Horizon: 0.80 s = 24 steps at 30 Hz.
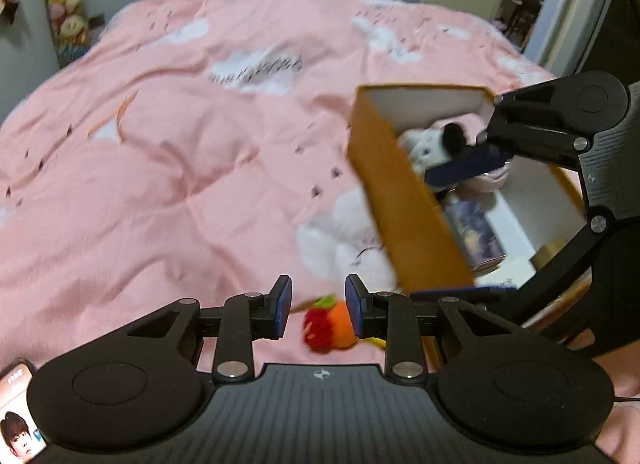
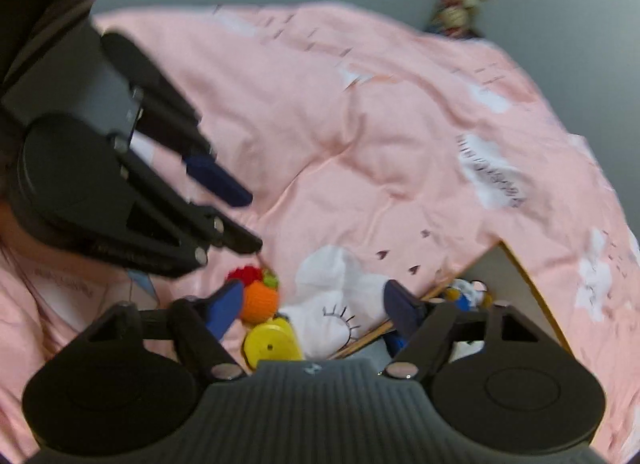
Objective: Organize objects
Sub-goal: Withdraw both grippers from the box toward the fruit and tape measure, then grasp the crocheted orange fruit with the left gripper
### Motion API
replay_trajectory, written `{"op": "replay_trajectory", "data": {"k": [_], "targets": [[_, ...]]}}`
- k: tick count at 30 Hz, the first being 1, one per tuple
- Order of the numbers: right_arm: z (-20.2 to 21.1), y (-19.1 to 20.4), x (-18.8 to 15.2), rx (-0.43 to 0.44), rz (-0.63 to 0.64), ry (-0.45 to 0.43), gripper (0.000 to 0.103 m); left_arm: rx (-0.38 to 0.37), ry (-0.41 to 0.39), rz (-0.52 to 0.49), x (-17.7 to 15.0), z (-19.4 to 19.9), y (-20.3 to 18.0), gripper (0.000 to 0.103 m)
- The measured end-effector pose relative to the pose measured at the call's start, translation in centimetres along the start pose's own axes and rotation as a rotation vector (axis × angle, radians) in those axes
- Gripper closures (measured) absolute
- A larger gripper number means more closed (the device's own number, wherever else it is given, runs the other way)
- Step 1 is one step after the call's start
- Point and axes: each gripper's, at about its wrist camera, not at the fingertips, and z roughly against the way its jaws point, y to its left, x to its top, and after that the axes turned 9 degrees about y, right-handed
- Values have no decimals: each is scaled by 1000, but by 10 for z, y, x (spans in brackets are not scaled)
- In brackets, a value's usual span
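Both grippers hover over the bed, pink quilt, soft and creased. Left gripper: jaws spread, nothing between the pads; the knitted strawberry and knitted orange lie on the quilt just beyond and below the gap. Right gripper: jaws spread wide, empty, astride a white print on the quilt. A yellow disc lies just beside the knits.

The box stands to the right, open, already holding a plush toy and other items.

Judgement: the step in hand is picking a knit for the box. The two knits touch, so centre the left jaws on one only, descend until the pads bracket its middle, then close gently; yarn compresses. Keep the pads off the quilt folds. Frames are blurred; settle before closing.
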Motion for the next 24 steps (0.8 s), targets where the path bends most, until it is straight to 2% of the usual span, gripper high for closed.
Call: {"op": "replay_trajectory", "data": {"k": [1, 2, 9, 13, 15, 18, 24], "targets": [[-7, -2, 5, 17, 26, 32, 43, -5, 10, 15, -1, -3, 5, 69], [-15, -4, 11, 38, 48, 63, 47, -14, 20, 28, -2, -6, 9, 70], [-56, -3, 28, 208, 195, 230, 48, -52, 93, -10, -6, -31, 10, 69], [-68, 4, 24, 174, 286, 279, 47, -30, 125, -99, -8, -48, -4, 59], [-69, 1, 22, 181, 309, 290, 47, -46, 133, -140, -9, -55, -11, 56], [-70, -5, 18, 177, 320, 298, 45, -70, 142, -140, -7, -65, -17, 54], [-70, -11, 13, 175, 315, 276, 44, -13, 157, -113, -4, -81, -22, 50]]}}
